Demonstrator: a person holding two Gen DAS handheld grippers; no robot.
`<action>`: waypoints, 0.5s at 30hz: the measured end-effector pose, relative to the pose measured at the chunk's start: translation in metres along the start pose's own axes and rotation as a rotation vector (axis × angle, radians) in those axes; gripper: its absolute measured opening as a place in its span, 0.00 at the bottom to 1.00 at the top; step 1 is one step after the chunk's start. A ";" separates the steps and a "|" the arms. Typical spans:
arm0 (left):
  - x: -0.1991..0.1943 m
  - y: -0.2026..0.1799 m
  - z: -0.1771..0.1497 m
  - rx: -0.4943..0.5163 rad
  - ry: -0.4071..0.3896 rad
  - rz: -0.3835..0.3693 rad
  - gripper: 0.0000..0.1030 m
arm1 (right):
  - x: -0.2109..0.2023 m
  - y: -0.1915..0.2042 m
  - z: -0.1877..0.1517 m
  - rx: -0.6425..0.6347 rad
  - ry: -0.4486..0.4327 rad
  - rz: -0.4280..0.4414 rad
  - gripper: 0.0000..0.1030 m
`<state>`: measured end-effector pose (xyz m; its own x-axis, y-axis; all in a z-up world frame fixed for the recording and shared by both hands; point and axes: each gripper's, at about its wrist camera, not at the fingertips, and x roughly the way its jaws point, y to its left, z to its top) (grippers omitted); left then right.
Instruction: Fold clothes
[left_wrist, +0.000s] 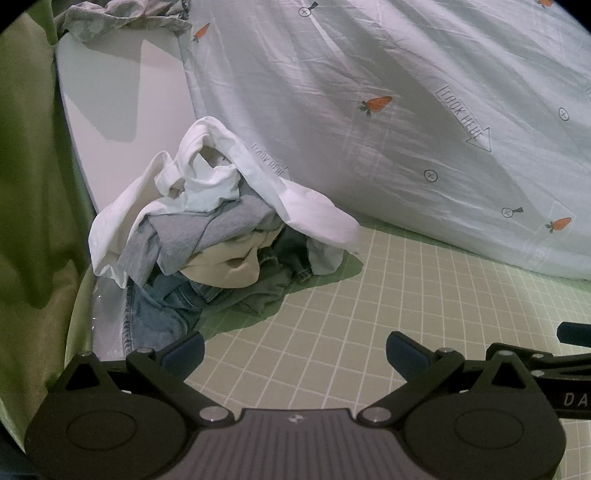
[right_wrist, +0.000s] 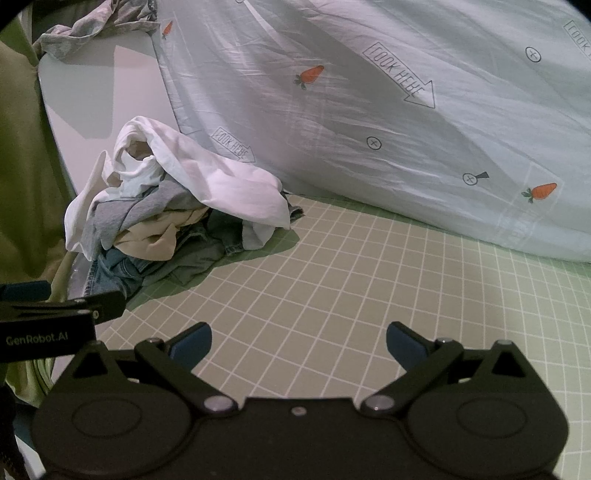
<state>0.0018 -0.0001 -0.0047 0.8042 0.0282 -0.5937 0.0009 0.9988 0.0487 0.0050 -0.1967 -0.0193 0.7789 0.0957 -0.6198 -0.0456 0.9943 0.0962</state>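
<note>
A: Item one, work surface?

B: Pale green bedsheet with a white grid print (left_wrist: 388, 295), flat. The broad stretch ahead of both tools is bare. Bounded at the back by a light blue quilt printed with orange carrots and "LOOK HERE" arrows (left_wrist: 369, 92), whose lower edge runs diagonally, lower toward the right. Left boundary: a white smooth panel (left_wrist: 122, 92) and olive-green cloth (left_wrist: 29, 166) hanging along the frame's left side.

A: Item two, the clothes?

B: One heap of crumpled garments (right_wrist: 166, 210), far left on the grid sheet, against the quilt's near corner and the white panel. Top layer: white cotton shirt (left_wrist: 229, 173), draped over a grey knit piece (left_wrist: 192, 229), a cream piece (left_wrist: 225, 266), and blue denim jeans (left_wrist: 162, 306) at the bottom. The denim spills toward the viewer and left. The heap has no clear long axis; its white layer trails to the right.

A: Anything further?

B: Grey patterned fabric (right_wrist: 96, 26), bunched at the top left, well apart from the heap.

A: Tools?

B: Left gripper (left_wrist: 295, 354): jaws spread wide, nothing between them, over bare sheet, near the denim edge. Right gripper (right_wrist: 299, 343): jaws likewise apart and empty, just beside the left one.
</note>
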 end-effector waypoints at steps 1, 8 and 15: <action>0.000 0.000 0.000 0.000 0.000 0.000 1.00 | 0.000 0.000 0.000 0.000 0.000 0.000 0.99; 0.000 0.001 0.001 -0.001 0.003 -0.004 1.00 | 0.000 -0.002 0.000 0.000 -0.001 0.004 0.99; 0.004 0.005 0.004 -0.007 0.008 -0.001 1.00 | 0.003 -0.004 0.000 0.005 0.000 0.001 0.99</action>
<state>0.0081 0.0048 -0.0035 0.7996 0.0271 -0.5999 -0.0021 0.9991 0.0423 0.0072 -0.2007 -0.0218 0.7787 0.0963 -0.6200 -0.0427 0.9940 0.1007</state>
